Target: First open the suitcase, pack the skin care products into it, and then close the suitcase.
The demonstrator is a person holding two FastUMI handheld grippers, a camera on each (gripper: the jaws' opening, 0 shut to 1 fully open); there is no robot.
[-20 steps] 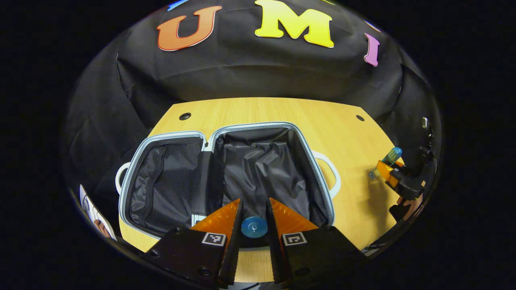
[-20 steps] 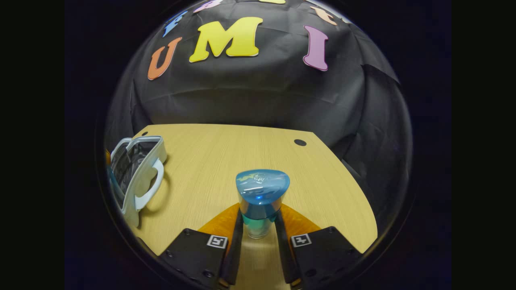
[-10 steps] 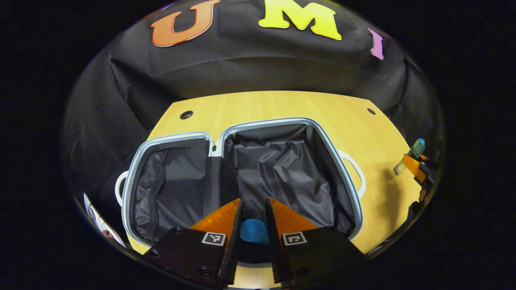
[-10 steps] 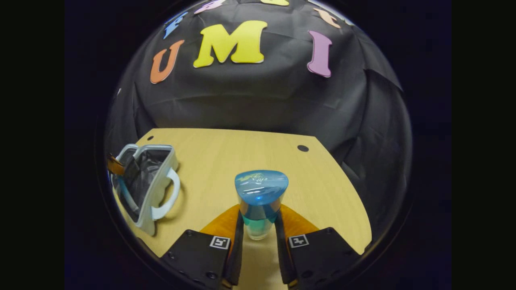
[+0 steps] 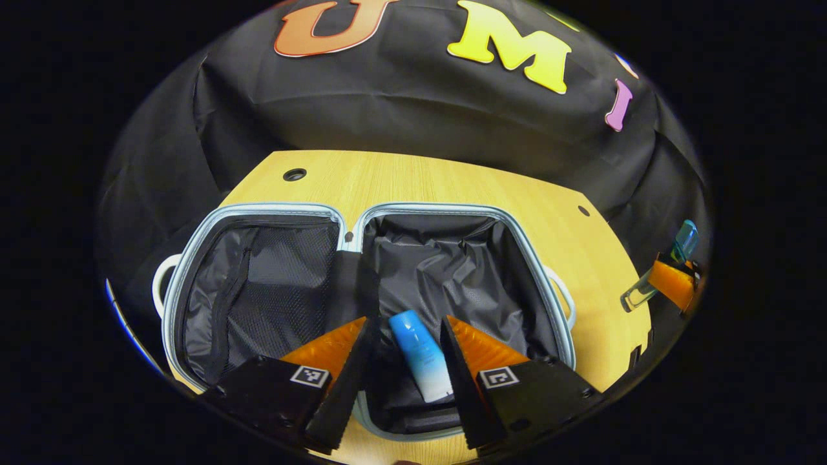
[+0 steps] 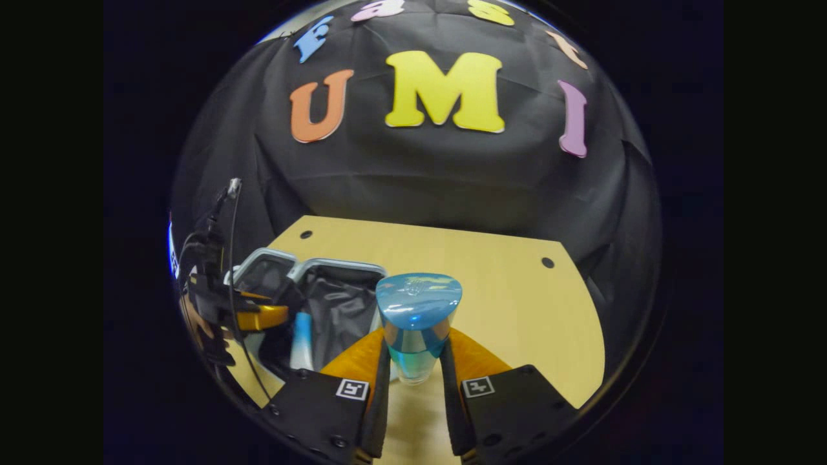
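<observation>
Packing step in hand. Suitcase (image 5: pixel 362 284) lying wide open on table (image 5: pixel 452 181). Left tool (image 5: pixel 400 352) spread open above the right half, blue-and-white tube (image 5: pixel 421 361) loose between its fingers, lying on the lining. Right tool (image 6: pixel 413 381) clamped on clear bottle (image 6: pixel 417 323) over the table. Next: likely carrying bottle across into the case. Bottle's blue cap seen close in the right gripper view.

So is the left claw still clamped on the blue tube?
No: in the left gripper view the left claw is open, and the blue tube lies loose between its fingers inside the suitcase.
</observation>
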